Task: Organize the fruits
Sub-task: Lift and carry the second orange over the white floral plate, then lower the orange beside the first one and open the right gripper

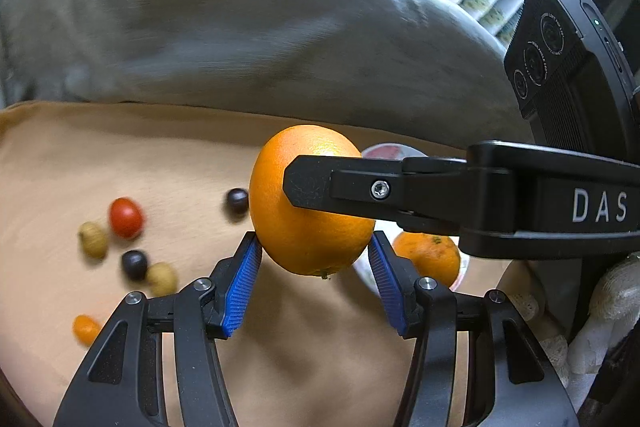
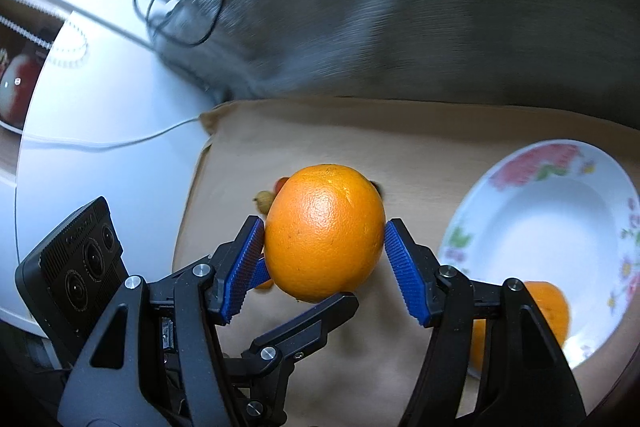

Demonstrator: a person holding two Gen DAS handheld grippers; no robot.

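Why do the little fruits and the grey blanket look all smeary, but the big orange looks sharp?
In the left wrist view, the small fruits on the tan cloth are smeared by motion blur, as is the grey blanket; the big orange stays crisp. In the right wrist view, the blanket streaks too, the flowered plate looks soft, and the orange shows a glare patch; the fisheye bends the edges.
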